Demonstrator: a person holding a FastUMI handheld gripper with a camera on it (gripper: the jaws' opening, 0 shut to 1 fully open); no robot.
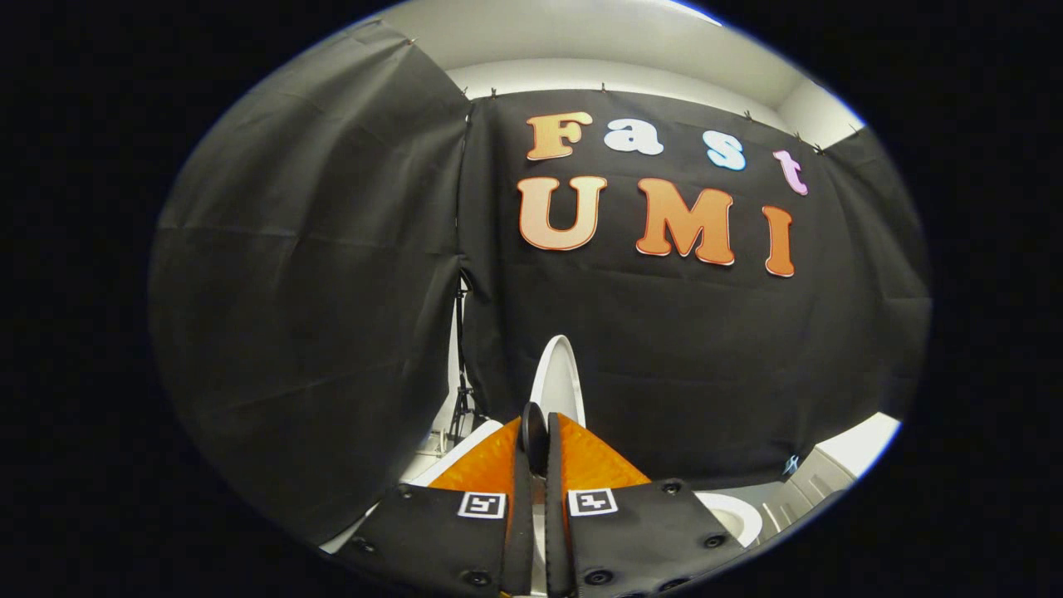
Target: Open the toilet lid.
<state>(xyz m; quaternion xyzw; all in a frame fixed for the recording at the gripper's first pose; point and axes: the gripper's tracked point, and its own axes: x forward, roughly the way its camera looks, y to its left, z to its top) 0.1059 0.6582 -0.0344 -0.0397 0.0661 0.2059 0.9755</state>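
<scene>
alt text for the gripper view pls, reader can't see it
The gripper has its two orange fingers closed on the edge of the white toilet lid, which stands raised and nearly upright just beyond the fingertips. The white toilet seat lies below, black cloth wall behind.

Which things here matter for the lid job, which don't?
Job: lid, raised on edge, rising just beyond the jaws; gripper, jaws closed on the lid's edge; bowl.
Not job: stand by the cloth's gap; cabinet.
</scene>
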